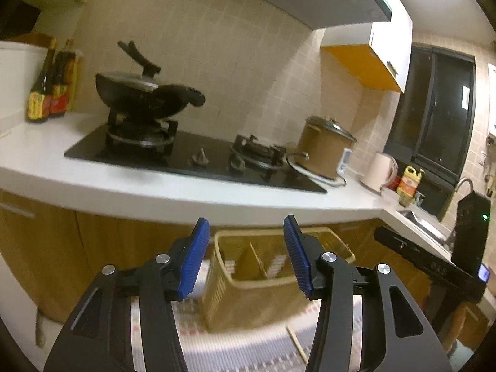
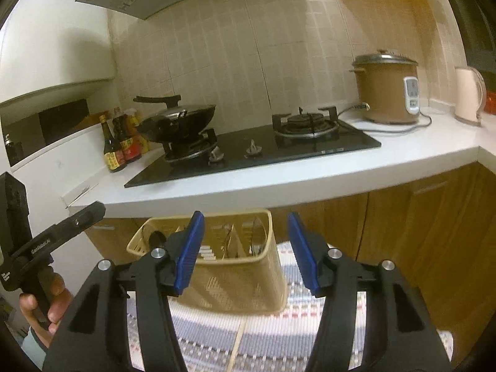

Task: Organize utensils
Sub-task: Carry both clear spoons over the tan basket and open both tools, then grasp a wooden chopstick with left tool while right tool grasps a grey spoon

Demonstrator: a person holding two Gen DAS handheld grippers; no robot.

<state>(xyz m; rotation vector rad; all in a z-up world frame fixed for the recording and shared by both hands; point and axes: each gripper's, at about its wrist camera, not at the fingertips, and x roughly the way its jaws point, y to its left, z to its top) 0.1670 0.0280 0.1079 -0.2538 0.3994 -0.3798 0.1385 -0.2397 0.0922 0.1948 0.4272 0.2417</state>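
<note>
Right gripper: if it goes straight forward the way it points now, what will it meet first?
Probably the beige utensil basket on the striped mat. The right gripper is open with nothing between its pads, and the basket sits right ahead, though depth is hard to judge.

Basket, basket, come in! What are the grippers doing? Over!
Left gripper open, empty. Right gripper open, empty. Basket upright on striped mat, a few utensils inside. Loose chopstick on mat before it. Nothing blocking.

Open, empty left claw (image 1: 246,255) above beige utensil basket (image 1: 248,291) on striped mat (image 1: 248,347).
</note>
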